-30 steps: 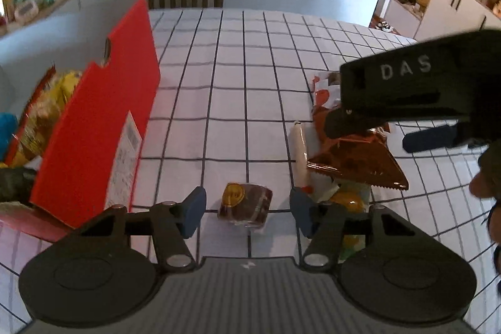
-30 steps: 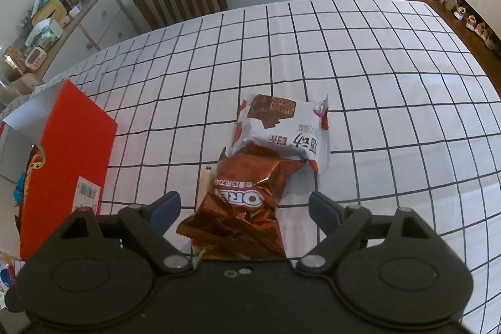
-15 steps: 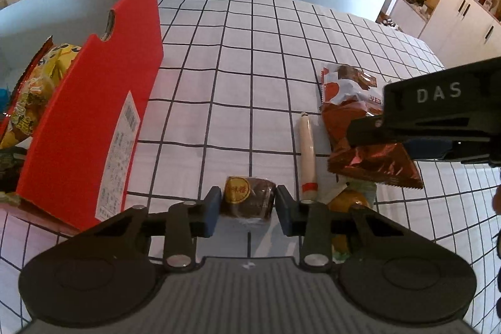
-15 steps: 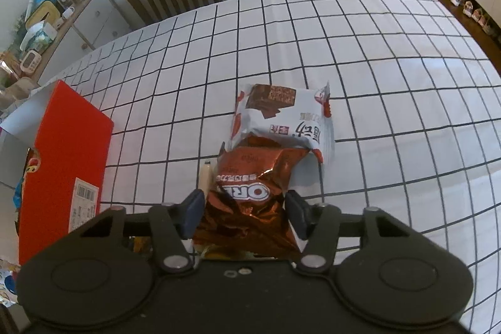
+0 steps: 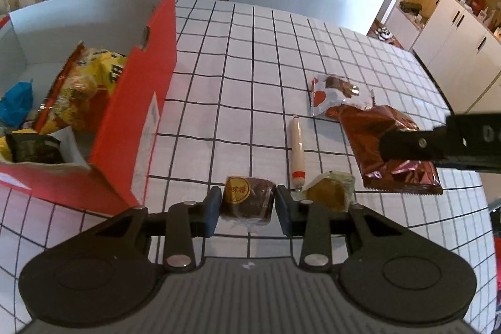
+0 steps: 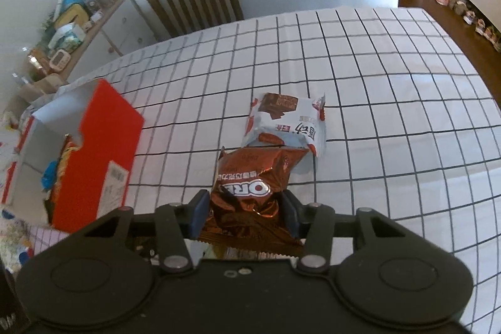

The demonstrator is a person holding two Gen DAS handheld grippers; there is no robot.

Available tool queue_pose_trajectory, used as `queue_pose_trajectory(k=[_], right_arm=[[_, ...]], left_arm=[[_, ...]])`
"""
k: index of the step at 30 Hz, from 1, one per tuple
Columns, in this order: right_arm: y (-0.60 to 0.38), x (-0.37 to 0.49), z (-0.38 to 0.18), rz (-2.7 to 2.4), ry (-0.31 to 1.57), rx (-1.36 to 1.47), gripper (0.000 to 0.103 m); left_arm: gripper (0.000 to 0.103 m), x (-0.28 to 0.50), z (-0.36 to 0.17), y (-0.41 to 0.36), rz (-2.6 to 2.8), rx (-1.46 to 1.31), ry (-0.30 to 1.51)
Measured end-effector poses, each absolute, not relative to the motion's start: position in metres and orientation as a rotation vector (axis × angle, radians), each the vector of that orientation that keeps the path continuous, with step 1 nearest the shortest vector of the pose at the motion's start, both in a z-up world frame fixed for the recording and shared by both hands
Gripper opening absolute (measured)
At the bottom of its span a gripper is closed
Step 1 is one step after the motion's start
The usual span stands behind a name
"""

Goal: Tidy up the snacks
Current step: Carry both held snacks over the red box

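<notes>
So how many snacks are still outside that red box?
5. A brown cake in the left gripper, the Oreo pack in the right gripper; the sausage stick, yellow pastry and white-red packet lie on the table. More may be hidden.

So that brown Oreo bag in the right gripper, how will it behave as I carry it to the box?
Probably floppy: the Oreo bag is crumpled foil, buckling between the right gripper's fingers. Likely light, since it looks puffy. The glossy film may slip, and hard squeezing could crush the biscuits, so move it smoothly to the red box.
</notes>
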State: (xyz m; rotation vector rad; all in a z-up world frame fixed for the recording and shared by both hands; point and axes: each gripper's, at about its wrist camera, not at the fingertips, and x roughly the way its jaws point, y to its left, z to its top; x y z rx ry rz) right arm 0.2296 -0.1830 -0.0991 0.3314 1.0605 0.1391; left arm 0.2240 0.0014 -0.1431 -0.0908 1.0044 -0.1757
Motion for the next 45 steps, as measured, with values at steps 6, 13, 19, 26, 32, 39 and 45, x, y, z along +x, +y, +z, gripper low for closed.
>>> queue_pose_trajectory(k=[6, 13, 19, 26, 32, 39, 45], right_arm=[[-0.177, 0.205, -0.073, 0.198, 1.021, 0.29, 0.048], [-0.168, 0.182, -0.046, 0.248, 0.981, 0.253, 0.048], [-0.157, 0.167, -0.028, 0.283, 0.953, 0.222, 0.048], [-0.135, 0.159, -0.007, 0.324, 0.913, 0.182, 0.048], [-0.107, 0.158, 0.007, 0.357, 0.884, 0.16, 0.048], [-0.066, 0.164, 0.019, 0.388, 0.852, 0.129, 0.048], [-0.032, 0.17, 0.025, 0.408, 0.835, 0.108, 0.048]], left_arm=[[0.036, 0.206, -0.125, 0.009, -0.179, -0.116, 0.977], [0.036, 0.189, -0.1, 0.022, -0.187, -0.144, 0.94], [0.036, 0.177, -0.078, 0.04, -0.186, -0.157, 0.906], [0.036, 0.171, -0.055, 0.067, -0.172, -0.169, 0.859], [0.036, 0.175, -0.038, 0.096, -0.152, -0.176, 0.829], [0.036, 0.182, -0.022, 0.133, -0.13, -0.154, 0.792], [0.036, 0.19, -0.013, 0.166, -0.118, -0.134, 0.771]])
